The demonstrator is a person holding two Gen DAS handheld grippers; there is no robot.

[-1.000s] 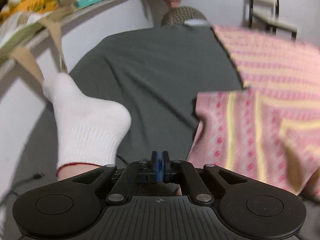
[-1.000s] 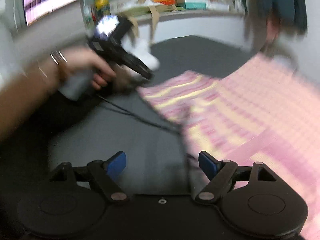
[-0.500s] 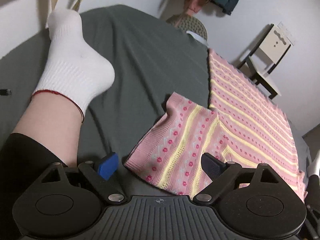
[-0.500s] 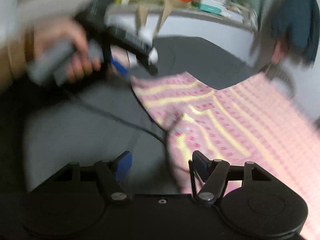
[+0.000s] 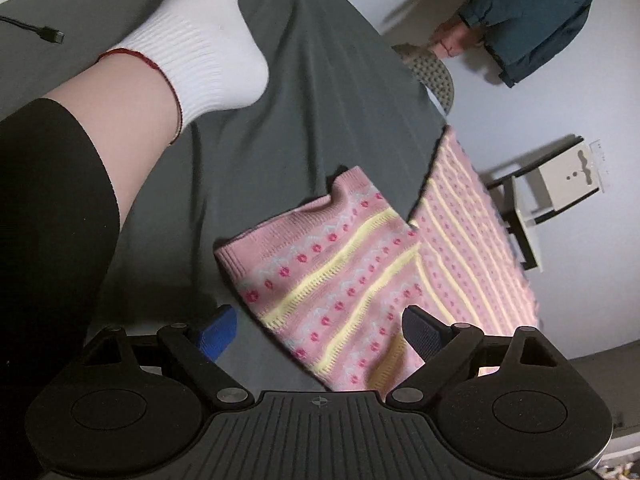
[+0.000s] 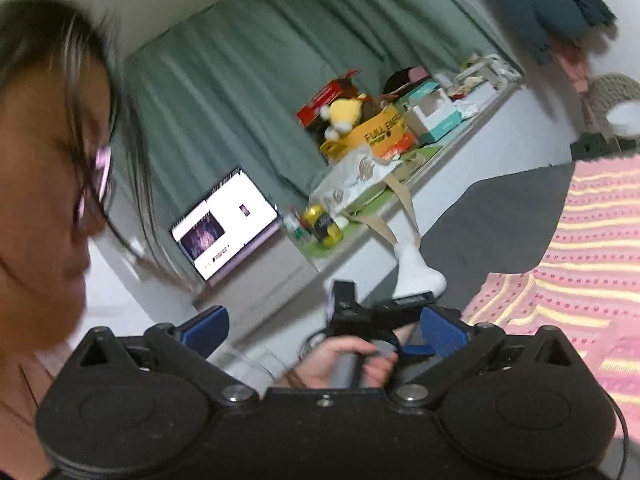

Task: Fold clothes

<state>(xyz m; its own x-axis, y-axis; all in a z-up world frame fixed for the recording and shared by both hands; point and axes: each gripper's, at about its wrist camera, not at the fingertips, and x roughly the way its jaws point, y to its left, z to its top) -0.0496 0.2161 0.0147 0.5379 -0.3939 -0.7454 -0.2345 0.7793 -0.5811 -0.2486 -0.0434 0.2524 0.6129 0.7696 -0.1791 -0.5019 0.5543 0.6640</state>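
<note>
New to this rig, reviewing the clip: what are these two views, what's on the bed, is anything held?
No robot arm here: a person holds a hand-held two-finger gripper in each hand, each with a fisheye camera looking along its jaws. The left view shows the left gripper, jaws open, over the sleeve of a pink striped sweater lying on a grey sheet, beside the person's white-socked foot. The right view shows the right gripper, jaws open and empty, tilted up toward the room; the hand holding the other gripper shows past it. Nothing is gripped.
</note>
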